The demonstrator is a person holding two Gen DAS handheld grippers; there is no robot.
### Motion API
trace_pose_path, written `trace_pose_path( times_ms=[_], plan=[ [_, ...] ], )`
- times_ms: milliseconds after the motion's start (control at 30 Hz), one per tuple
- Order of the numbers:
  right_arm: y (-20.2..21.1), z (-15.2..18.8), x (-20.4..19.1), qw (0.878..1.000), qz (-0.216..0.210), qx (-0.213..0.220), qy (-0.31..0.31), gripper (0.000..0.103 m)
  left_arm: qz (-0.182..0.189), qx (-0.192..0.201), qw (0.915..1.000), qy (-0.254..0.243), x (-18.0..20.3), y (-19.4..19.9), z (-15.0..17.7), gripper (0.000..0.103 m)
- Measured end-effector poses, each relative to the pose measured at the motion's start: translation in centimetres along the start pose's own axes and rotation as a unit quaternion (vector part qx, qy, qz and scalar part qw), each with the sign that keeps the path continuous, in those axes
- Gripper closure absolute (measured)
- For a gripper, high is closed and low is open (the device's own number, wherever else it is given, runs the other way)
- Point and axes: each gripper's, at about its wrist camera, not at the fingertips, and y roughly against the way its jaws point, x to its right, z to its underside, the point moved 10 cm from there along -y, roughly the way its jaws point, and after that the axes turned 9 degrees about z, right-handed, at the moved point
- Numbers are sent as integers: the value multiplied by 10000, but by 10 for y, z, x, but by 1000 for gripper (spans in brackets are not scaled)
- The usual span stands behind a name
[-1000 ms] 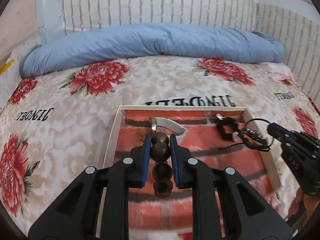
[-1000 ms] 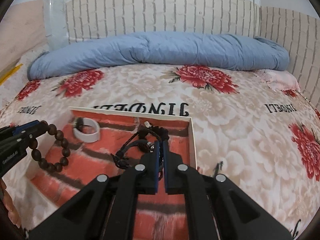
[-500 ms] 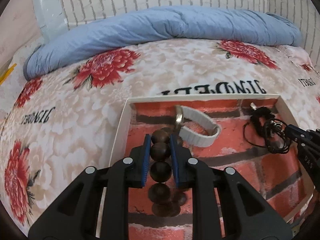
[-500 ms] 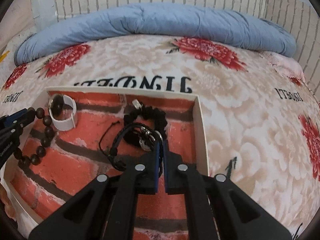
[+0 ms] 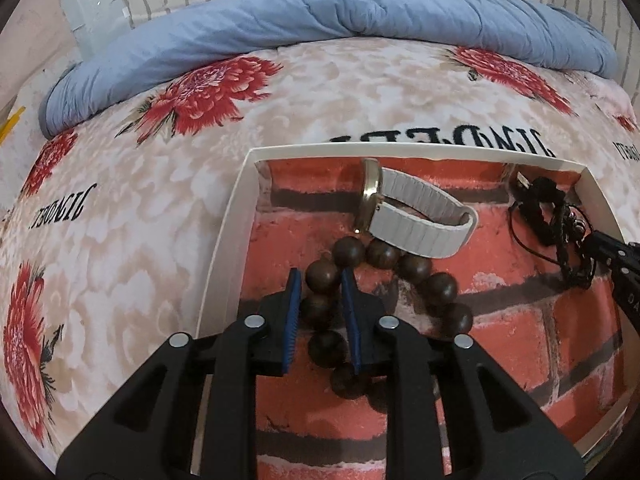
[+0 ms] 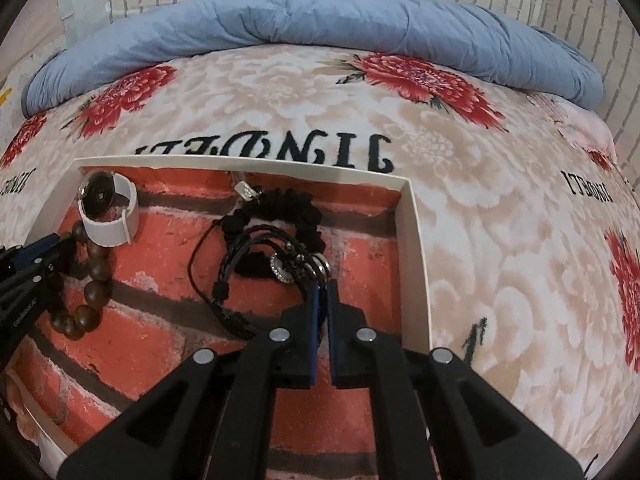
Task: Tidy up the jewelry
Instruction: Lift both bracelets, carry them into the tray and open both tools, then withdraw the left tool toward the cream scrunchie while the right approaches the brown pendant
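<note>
The wooden bead bracelet (image 5: 384,296) lies on the floor of the shallow box (image 5: 224,240), touching the white-strapped watch (image 5: 416,216). The left gripper (image 5: 318,288) straddles its left run of beads, fingers still closed on them. The right gripper (image 6: 322,292) pinches the black cord bracelet (image 6: 256,264) at the box's right side.

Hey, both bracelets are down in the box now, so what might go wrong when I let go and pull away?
1. The left hand-held gripper has its fingers on either side of the wooden bead bracelet, which lies against the white watch; lifting before opening fully may drag both.
2. The right hand-held gripper is shut on the black cord bracelet, whose loops overlap the black braided bracelet; pulling back could snag and tangle them.
</note>
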Motion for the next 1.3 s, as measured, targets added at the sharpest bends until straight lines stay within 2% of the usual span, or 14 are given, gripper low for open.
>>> trace_pose_path(
  times_ms=[67, 133, 167, 233, 267, 300, 433, 567, 667, 767, 867, 1000, 1300],
  plan=[
    [0, 1, -1, 10000, -84, -35, 1, 95, 10, 11, 10000, 54, -1, 2, 0, 77],
    [2, 4, -1, 9998, -213, -60, -17, 95, -5, 67, 10000, 43, -1, 6, -1, 54],
    [5, 5, -1, 9996, -259, -59, -11, 95, -32, 132, 9999, 8, -1, 10, -1, 50],
    [11, 8, 0, 9993, -367, -53, 18, 77, -27, 213, 9998, -29, 0, 18, -3, 41],
    [16, 9, 1, 9992, -399, -22, 15, 54, -6, 247, 9997, -24, 1, 23, -3, 40],
    [23, 9, 1, 9988, -482, 62, 17, 46, 45, 300, 9995, 7, 1, 30, -4, 37],
    [42, 14, 3, 9980, -622, 108, 97, 40, 156, 495, 9986, 76, 3, 58, -4, 17],
    [62, 23, 6, 9971, -731, 170, 130, 25, 275, 595, 9978, 46, 5, 87, 7, 11],
    [79, 34, 10, 9967, -751, 233, 194, 24, 204, 674, 9975, -15, 0, 109, 19, 6],
    [96, 44, 17, 9966, -677, 387, 270, 18, 139, 708, 9974, 2, -7, 132, 34, 5],
    [114, 56, 25, 9963, -508, 558, 411, 18, 165, 708, 9974, 10, -10, 148, 48, 5],
    [135, 72, 38, 9956, -409, 713, 448, 18, 25, 813, 9966, -99, -10, 177, 68, 5],
    [175, 112, 72, 9939, -246, 1056, 200, 15, 398, 975, 9944, -48, 8, 221, 105, 5]
  ],
)
